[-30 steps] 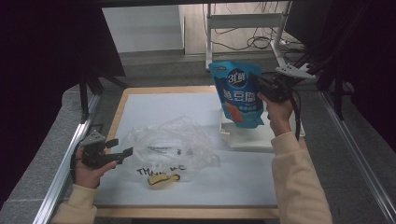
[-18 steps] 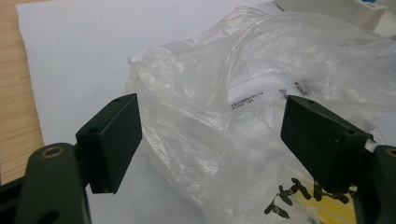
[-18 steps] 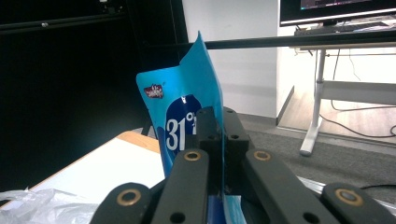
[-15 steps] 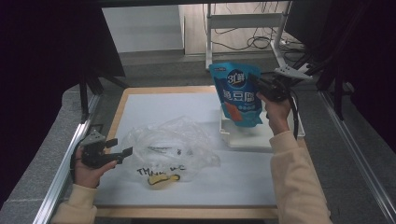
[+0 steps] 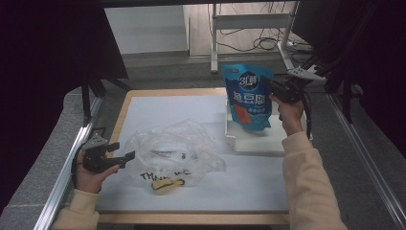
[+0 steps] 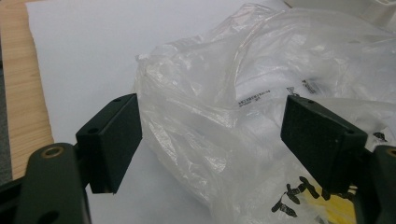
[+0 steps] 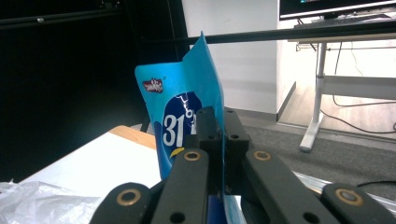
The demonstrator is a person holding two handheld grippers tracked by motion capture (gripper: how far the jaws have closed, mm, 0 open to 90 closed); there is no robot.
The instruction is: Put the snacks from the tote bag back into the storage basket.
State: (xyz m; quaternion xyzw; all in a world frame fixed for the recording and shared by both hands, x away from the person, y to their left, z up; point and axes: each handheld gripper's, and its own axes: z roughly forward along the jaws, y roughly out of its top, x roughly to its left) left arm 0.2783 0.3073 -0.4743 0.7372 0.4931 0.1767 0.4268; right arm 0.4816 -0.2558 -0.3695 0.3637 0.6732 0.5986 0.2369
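The counter (image 5: 158, 108) is a wood-edged board under a white sheet, with grey surfaces to either side of it. On the sheet's near-middle part lies a crumpled clear plastic bag (image 5: 174, 146), printed with black lettering along its near edge, where something yellow (image 5: 165, 184) sits inside or beneath the film; what it is cannot be told. In the left gripper view the bag (image 6: 243, 116) fills the space ahead, its folds just beyond the jaws and not touched by them.

On the counter's right side rests a shallow white tray (image 5: 258, 141). Above it hangs a blue stand-up snack pouch (image 5: 247, 96) with white lettering and an orange panel low on its face; its bottom edge is over the tray, and whether it touches cannot be told. The right gripper view shows the pouch (image 7: 180, 116) edge-on, its upper side edge running down between the jaws.

The right claw (image 5: 267, 86) is pinching that pouch by its upper right edge, jaws pressed onto the film, held up by the person's right hand (image 5: 289, 112).

The left claw (image 5: 125, 156) sits low at the counter's left edge in the left hand (image 5: 91, 175), jaws spread wide and gripping nothing, pointed at the plastic bag.
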